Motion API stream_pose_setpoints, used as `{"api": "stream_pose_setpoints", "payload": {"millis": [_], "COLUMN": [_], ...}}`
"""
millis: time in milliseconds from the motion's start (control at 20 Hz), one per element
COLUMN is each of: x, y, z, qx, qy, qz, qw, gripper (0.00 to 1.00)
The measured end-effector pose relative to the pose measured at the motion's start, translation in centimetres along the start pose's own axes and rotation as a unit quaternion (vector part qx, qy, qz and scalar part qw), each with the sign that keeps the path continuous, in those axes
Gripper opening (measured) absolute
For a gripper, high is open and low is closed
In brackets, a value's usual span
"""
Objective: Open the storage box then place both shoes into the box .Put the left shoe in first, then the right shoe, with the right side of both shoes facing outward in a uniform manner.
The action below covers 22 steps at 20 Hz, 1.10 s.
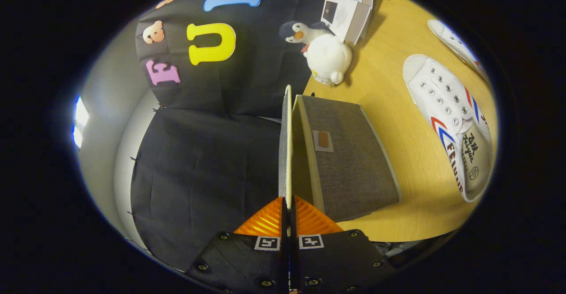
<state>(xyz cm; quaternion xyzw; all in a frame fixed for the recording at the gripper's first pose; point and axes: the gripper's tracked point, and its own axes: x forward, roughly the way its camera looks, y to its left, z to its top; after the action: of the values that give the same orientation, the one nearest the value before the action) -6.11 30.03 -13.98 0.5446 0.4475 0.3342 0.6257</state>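
Between closed jaws, box lid [287, 152]

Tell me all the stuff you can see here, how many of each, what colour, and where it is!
Storage box: one, grey fabric with cream edges, on the table just ahead of the fingers.
Box lid: one, thin cream panel, standing up along the box's side, pinched between the fingers.
Shoes: two, white with red and blue stripes; one beyond the box on the table, the other farther off past it.
Plush penguin: one, white with dark head and orange beak, on the table beyond the box.
Small cartons: a few, white, stacked behind the penguin.
Table: one, yellow wood.
Gripper: one, fingers closed on the lid's edge.
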Motion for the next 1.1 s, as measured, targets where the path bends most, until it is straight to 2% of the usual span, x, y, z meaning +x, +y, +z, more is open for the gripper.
{"api": "stream_pose_setpoints", "payload": {"millis": [300, 550, 900, 1100], "x": [0.6, 2.8, 7.4, 9.7], "y": [5.3, 10.4, 15.0, 16.5], "z": [0.2, -0.9, -3.8, -5.3], "qx": [-0.032, -0.086, -0.184, -0.220], "qy": [0.002, 0.010, 0.031, 0.034], "qz": [0.025, 0.042, 0.042, 0.041], "qw": [0.999, 0.995, 0.982, 0.974], "gripper": [0.02, 0.01, 0.04, 0.04]}}
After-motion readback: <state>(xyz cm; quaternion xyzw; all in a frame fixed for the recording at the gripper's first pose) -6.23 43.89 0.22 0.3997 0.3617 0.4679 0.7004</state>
